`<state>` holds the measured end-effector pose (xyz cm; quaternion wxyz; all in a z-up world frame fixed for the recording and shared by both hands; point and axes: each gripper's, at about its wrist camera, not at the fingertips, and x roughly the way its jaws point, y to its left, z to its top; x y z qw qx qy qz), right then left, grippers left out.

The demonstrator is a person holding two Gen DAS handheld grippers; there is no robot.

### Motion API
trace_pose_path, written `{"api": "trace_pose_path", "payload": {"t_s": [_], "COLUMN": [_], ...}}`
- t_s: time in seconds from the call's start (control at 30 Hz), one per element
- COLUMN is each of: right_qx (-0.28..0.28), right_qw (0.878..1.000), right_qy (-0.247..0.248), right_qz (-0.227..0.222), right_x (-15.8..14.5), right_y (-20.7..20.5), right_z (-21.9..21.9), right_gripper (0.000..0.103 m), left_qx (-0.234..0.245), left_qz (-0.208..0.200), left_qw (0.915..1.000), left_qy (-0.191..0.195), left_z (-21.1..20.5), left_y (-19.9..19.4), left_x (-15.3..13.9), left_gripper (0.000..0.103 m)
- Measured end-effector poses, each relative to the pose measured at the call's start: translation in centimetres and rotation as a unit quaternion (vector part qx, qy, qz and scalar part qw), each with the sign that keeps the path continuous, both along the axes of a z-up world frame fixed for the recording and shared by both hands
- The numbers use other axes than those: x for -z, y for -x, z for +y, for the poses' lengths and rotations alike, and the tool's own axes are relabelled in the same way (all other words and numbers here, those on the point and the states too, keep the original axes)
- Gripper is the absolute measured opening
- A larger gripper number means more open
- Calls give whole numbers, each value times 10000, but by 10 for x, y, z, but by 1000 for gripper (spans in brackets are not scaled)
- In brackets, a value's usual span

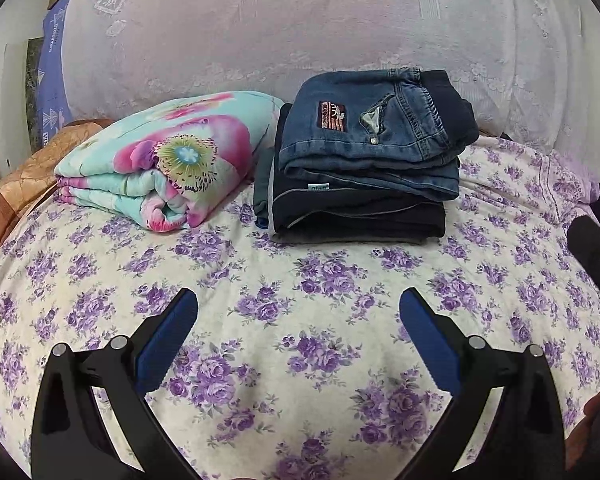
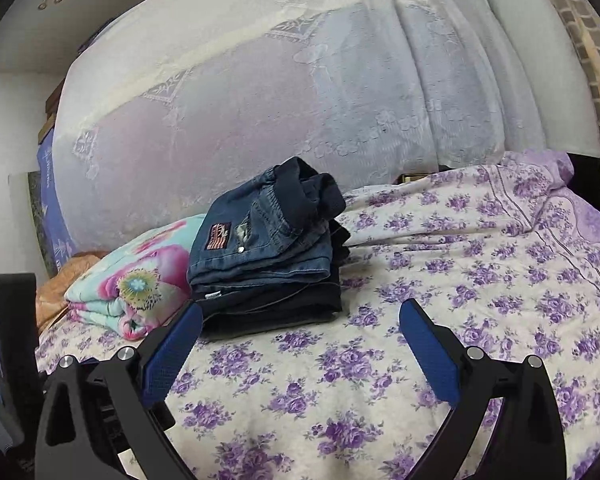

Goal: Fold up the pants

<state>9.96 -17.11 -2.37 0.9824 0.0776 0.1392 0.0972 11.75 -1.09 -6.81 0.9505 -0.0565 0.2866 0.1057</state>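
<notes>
Honestly looks pretty much wrapped up: jeans (image 1: 370, 136) folded and parked on top of the pile of dark pants (image 1: 356, 212), upper middle of the left wrist view, a bit left of centre in the right wrist view (image 2: 268, 236). Left gripper (image 1: 298, 320) spread wide at the bottom of its frame, pinching nothing, hanging over bare floral bedsheet (image 1: 300, 280). Same story for the right gripper (image 2: 300, 332): blue pads (image 2: 428, 352) wide apart, nothing between them, left fingertip poking up in front of the stack's lower left corner, though can't tell if it's actually touching. If another pair is coming, can't see it anywhere in either frame, so probably a matter of reaching off-frame for it. Worth keeping both sets of jaws open and clear of the stack, since the top jeans sit slightly skewed with the waistband bunched toward the upper right, and a nudge could slide them off. For a tidy next fold: grab at the waistband corners, lay flat on the open sheet in the lower middle, crease evenly, then drop square onto the pile. As for containers: none visible, no basket or drawer. Just the rolled flowery blanket (image 1: 168, 164) right beside the stack on its left, and a brownish pillow (image 1: 32, 176) at the far left edge.
</notes>
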Motion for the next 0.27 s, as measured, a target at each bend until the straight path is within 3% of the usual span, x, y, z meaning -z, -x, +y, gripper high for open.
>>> {"api": "trace_pose_path", "payload": {"t_s": [0.27], "right_qx": [32], "right_qw": [10000], "right_qy": [19], "right_qz": [59], "right_x": [2], "right_y": [-2], "right_z": [1], "right_gripper": [99], "left_qx": [-84], "left_qz": [-59], "left_qw": [9999], "left_qy": [-54], "left_z": [-1], "left_y": [2], "left_x": [-1], "left_gripper": [98]}}
